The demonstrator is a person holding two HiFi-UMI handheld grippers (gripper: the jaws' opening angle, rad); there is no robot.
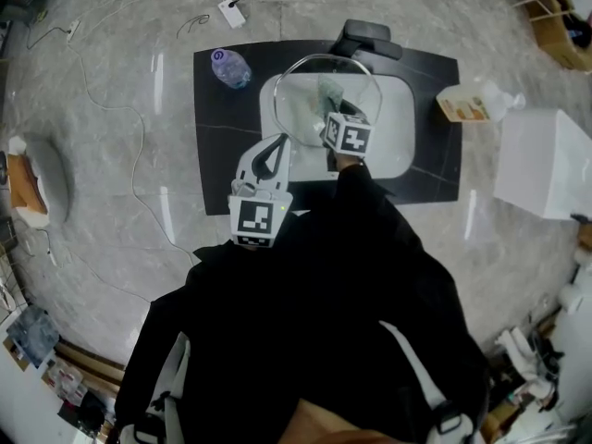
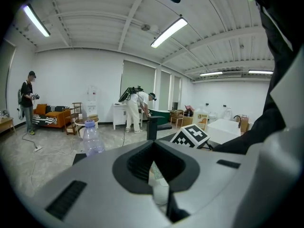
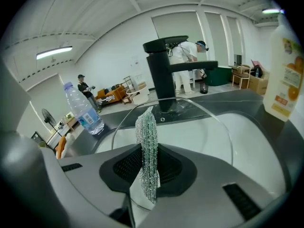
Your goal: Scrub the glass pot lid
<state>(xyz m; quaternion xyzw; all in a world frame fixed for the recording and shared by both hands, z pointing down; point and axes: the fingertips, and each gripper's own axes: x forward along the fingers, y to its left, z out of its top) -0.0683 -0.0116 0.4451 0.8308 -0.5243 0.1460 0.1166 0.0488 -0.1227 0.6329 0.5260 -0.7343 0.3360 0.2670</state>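
Black stone-look countertop slab (image 1: 430, 81), with a white rectangular sink basin (image 1: 393, 128) set in it. A black faucet (image 1: 365, 37) stands at the far edge.

Round clear glass pot lid with a metal rim (image 1: 301, 100) is held up over the basin, tilted, just short of the faucet spout.

Left gripper (image 1: 276, 152): jaws closed on the lid's near-left rim. Its own view shows a thin clear edge clamped between them, which I take to be the lid seen edge-on.

Right gripper (image 1: 327, 118): jaws pressed onto a glittery green-silver mesh scrub pad (image 3: 147, 146). The pad stands up from the jaws against the lid's face. No view confirms actual contact.

Smaller items on the slab:
- clear plastic water bottle (image 1: 229, 67), near the far-left corner
- white detergent bottle with an orange label (image 1: 467, 102), right of the basin

Risks, as judgement:
- The lid hangs from a single rim pinch. Scrubbing pressure far from that pinch could lever the glass round or slide it out, more so if it is wet, and it would drop into the basin and chip.
- A hard push toward the far side could knock the rim against the faucet.
- The pad is held along one narrow strip, so dragging could fold it over or pull it free.
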